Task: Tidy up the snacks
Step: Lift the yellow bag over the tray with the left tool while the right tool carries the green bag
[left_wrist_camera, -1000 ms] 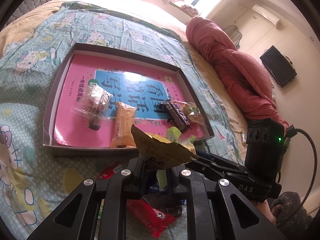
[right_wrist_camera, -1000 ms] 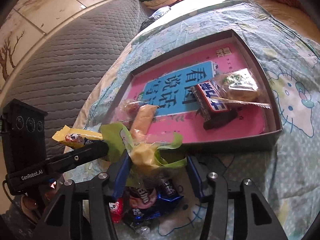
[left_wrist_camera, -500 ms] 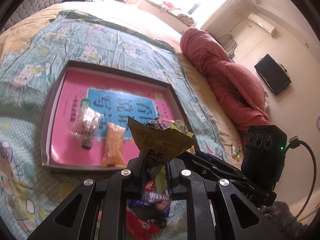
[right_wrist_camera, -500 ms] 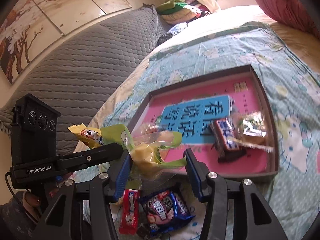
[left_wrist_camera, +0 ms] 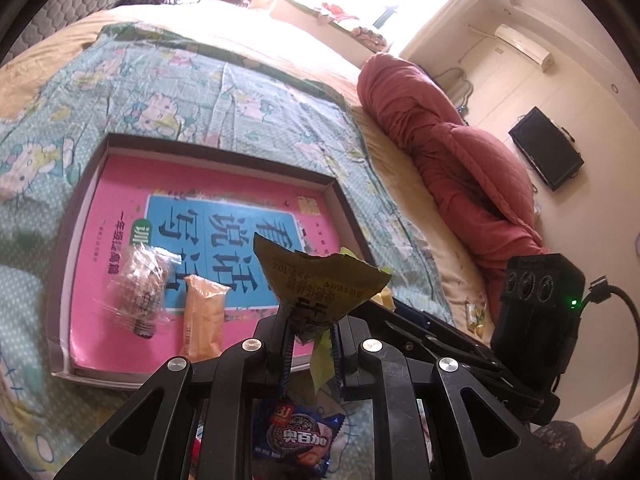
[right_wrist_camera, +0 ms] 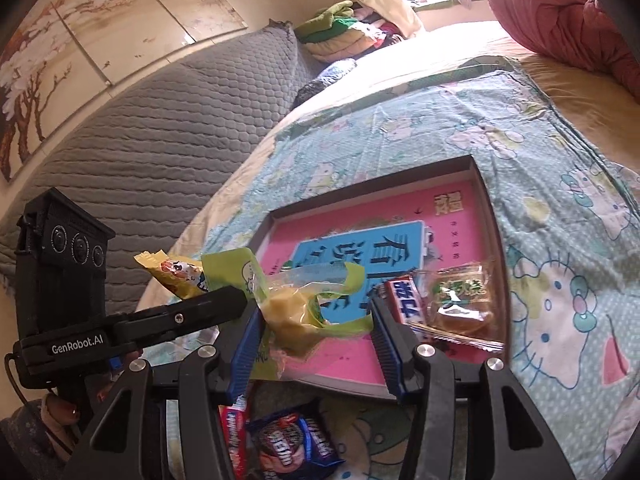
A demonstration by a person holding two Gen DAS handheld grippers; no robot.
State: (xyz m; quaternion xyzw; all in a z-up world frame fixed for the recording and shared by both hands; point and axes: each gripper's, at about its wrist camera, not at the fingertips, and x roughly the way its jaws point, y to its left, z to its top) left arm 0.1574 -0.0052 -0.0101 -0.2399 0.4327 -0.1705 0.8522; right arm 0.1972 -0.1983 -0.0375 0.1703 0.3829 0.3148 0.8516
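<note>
While the left gripper (left_wrist_camera: 310,344) held a yellow snack packet (left_wrist_camera: 320,280) pinched above the tray's (left_wrist_camera: 76,216) near edge, the right gripper (right_wrist_camera: 316,344) stood wide open around its green end, so the carry likely needed lowering inside, then release.

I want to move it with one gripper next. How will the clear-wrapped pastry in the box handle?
The pastry probably weighs little. Its clear wrapper looks crinkly and glossy, so fingers may slip or pinch film alone. The box floor is flat; pushed, it should slide rather than roll.
</note>
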